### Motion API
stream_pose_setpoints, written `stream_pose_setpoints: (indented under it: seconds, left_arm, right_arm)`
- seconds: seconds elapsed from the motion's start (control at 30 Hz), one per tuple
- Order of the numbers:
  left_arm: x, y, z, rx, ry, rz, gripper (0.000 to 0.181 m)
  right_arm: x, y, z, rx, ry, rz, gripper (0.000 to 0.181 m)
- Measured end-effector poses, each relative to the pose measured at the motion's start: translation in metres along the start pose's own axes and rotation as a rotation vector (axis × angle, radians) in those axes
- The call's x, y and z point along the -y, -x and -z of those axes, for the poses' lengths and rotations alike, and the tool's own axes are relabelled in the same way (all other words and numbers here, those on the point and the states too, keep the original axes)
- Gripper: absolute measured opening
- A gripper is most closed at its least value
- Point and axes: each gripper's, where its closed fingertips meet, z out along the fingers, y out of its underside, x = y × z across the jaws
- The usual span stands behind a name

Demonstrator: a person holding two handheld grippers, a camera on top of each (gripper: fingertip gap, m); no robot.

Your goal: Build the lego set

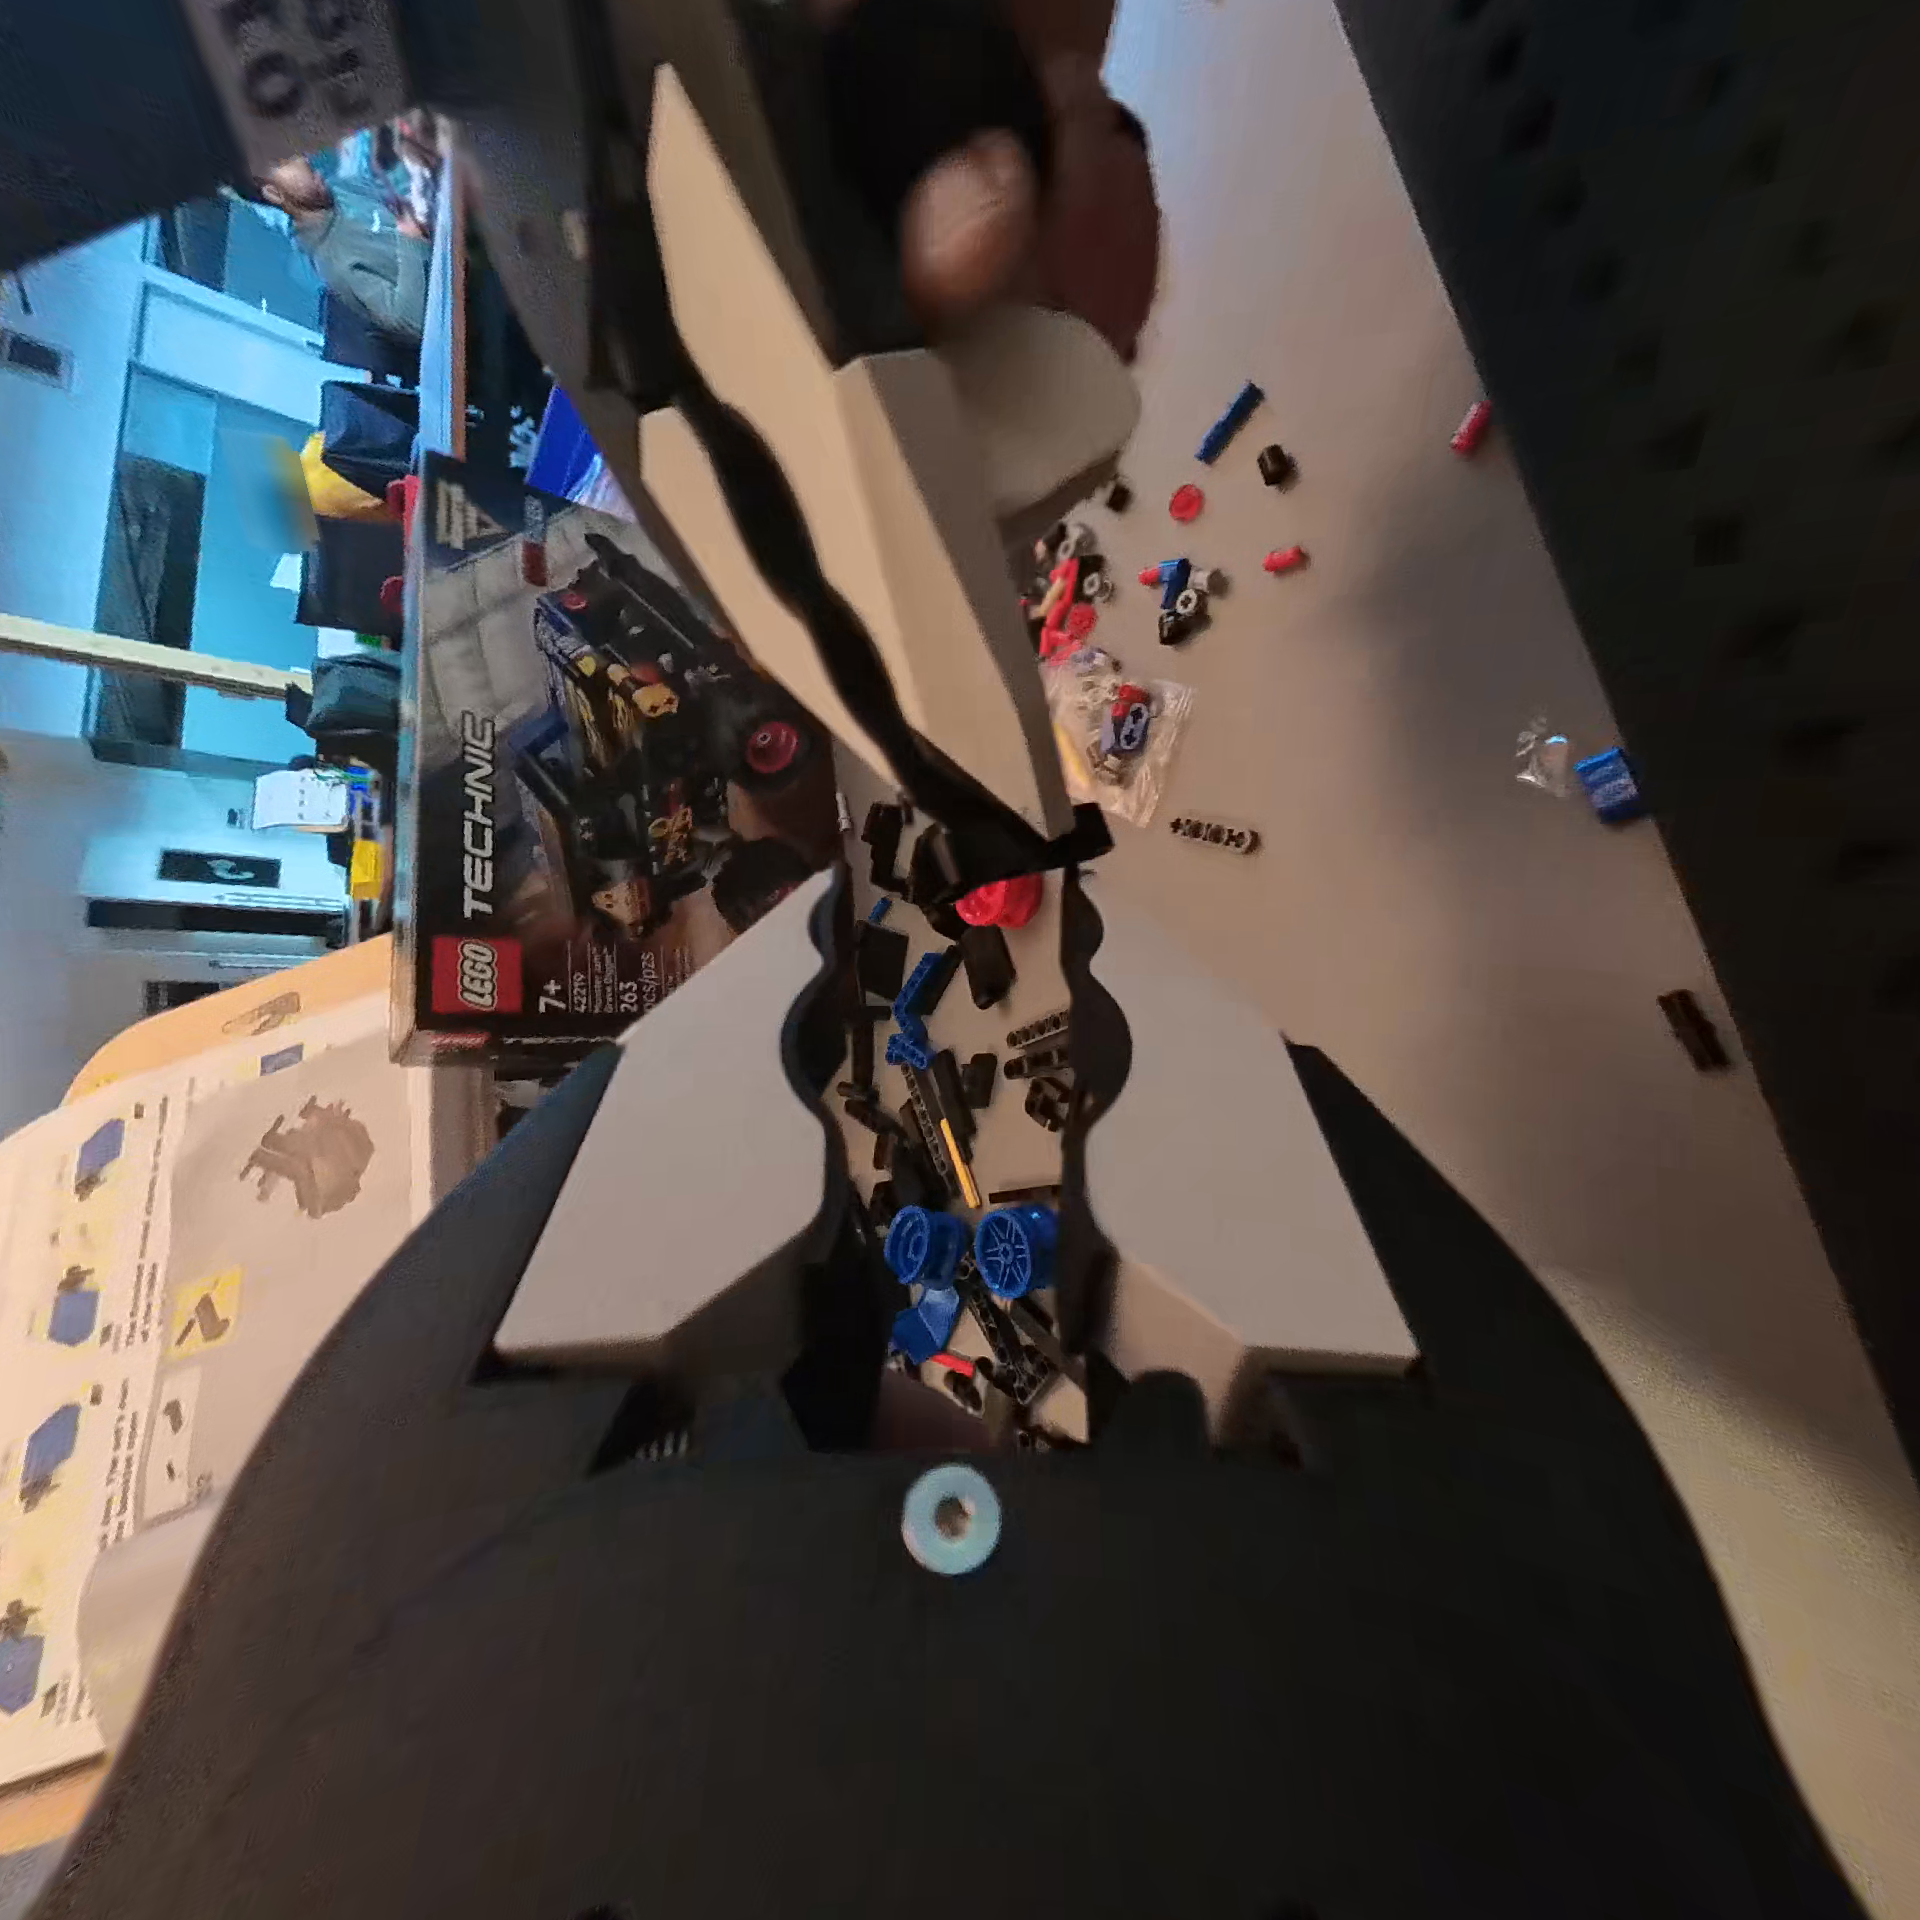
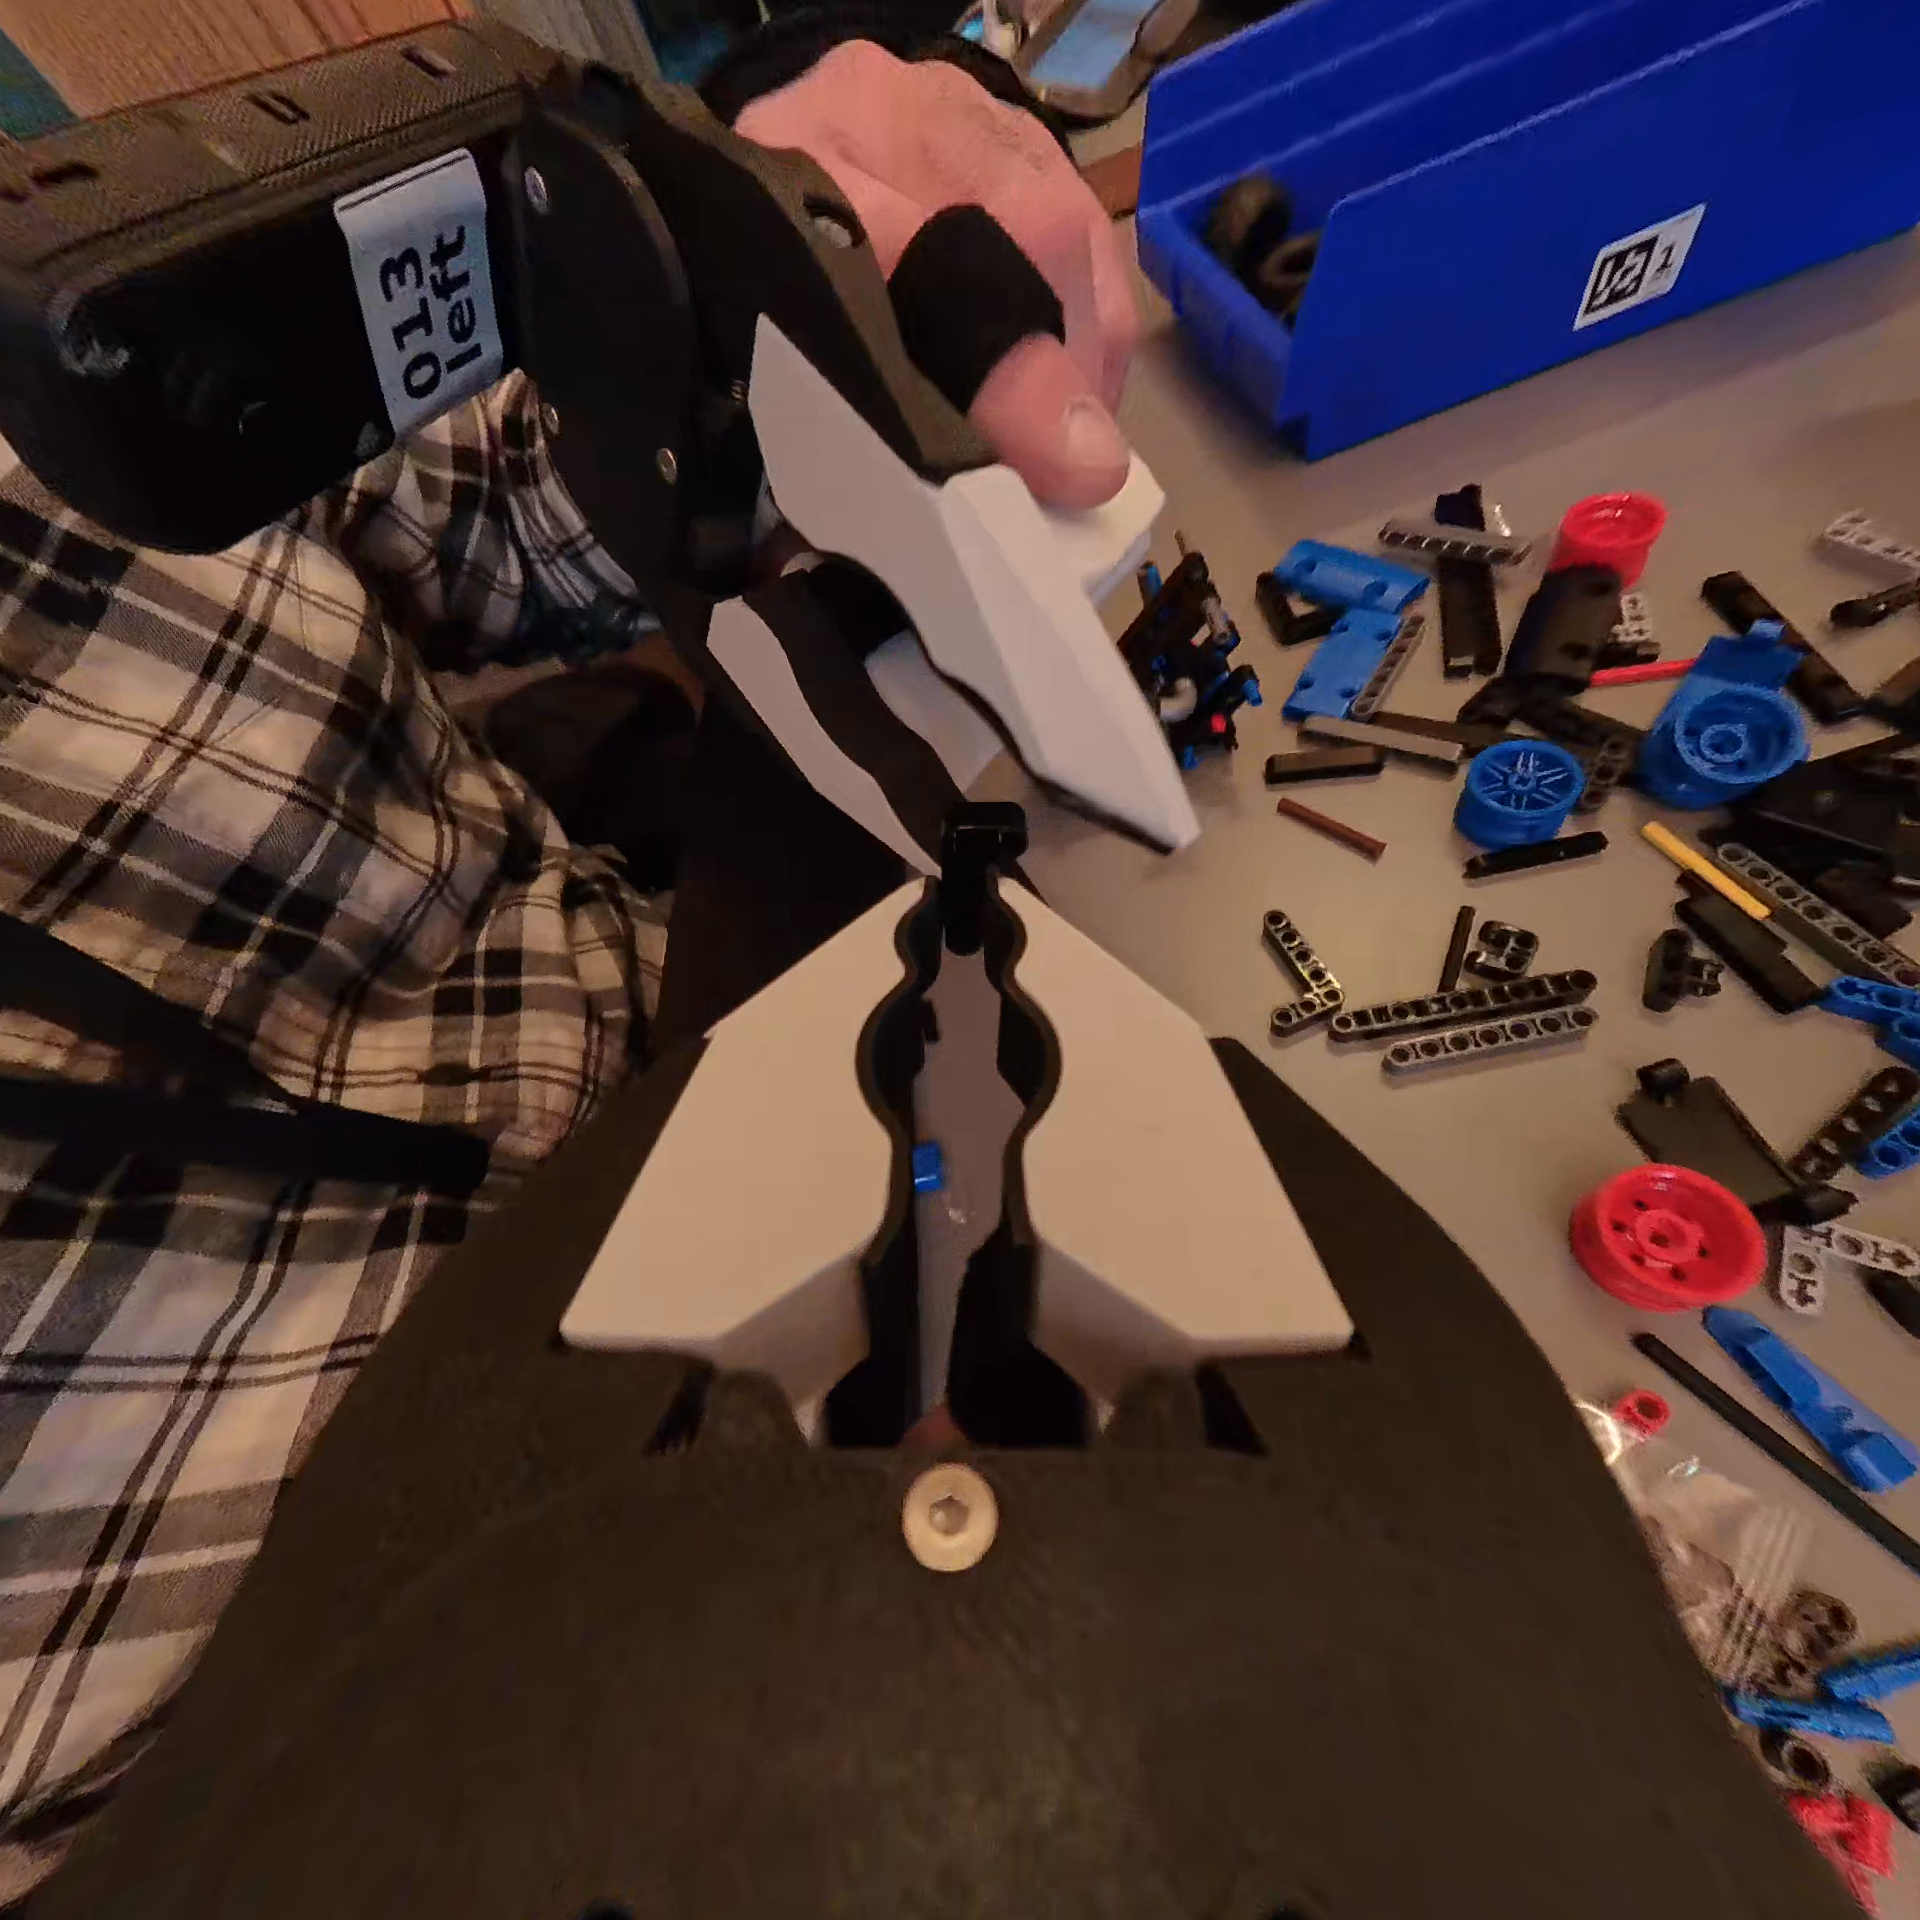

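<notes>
Grey table [image 2: 1195,935], loose parts strewn right. Small black piece [image 2: 977,868] pinched by right gripper [image 2: 971,894]; left gripper [image 2: 1049,821] fingers nearly together, contents indiscernible. Risk: piece dropped if pinch slackens.

I have a small black plastic Lego connector piece [image 2: 975,868] pinched upright at my right jaws' tips, mid-frame in the right wrist view; its squared top pokes above them. The other loose Lego parts lie on the grey bench [image 2: 1195,935], right half of that frame: two blue spoked wheel hubs [image 2: 1519,790], the larger one just right of the smaller, a red wheel hub [image 2: 1665,1236] lower right lying flat, another red hub [image 2: 1605,535] near the top. Black holed beams [image 2: 1460,1013] lie flat side by side at mid-right. A thin yellow axle [image 2: 1704,871] lies slanted among black beams. A small black-and-blue partial assembly [image 2: 1195,665] stands upper centre.
</notes>
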Motion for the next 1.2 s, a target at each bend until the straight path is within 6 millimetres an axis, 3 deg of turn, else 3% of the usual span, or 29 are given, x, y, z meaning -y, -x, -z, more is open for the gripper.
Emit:
stream_pose_setpoints:
  seconds: [0.1, 0.2, 0.27, 0.67, 0.73, 0.9, 1.1, 1.2]
  left_arm:
    - [0.002, -0.008, -0.002, -0.018, -0.021, 0.016, 0.025]
    - [0.001, -0.006, -0.003, 0.003, -0.034, 0.069, 0.02]
    - [-0.004, 0.001, -0.004, 0.041, -0.021, 0.134, 0.005]
    - [-0.019, 0.004, -0.011, 0.13, 0.014, 0.451, 0.003]
    - [-0.022, 0.006, -0.012, 0.14, 0.004, 0.526, 0.003]
    - [-0.03, 0.014, -0.015, 0.16, -0.034, 0.683, 0.003]
    - [-0.022, 0.016, -0.022, 0.132, -0.085, 0.805, 0.004]
    - [-0.021, 0.014, -0.022, 0.136, -0.084, 0.827, 0.004]
  right_arm:
    - [-0.003, 0.001, 0.001, 0.032, 0.037, -0.012, 0.006]
    - [-0.003, 0.0, 0.002, 0.066, 0.029, -0.046, 0.006]
    - [-0.002, -0.004, 0.003, 0.074, -0.002, -0.069, 0.006]
    - [0.005, -0.019, 0.006, 0.044, -0.193, -0.177, 0.007]
    - [0.008, -0.022, 0.006, -0.052, -0.228, -0.103, 0.018]
    - [0.004, -0.04, 0.016, -0.486, -0.157, 0.156, 0.023]
    - [0.0, -0.042, 0.015, -0.73, -0.098, 0.331, 0.012]
    - [0.001, -0.044, 0.017, -0.763, -0.118, 0.338, 0.007]
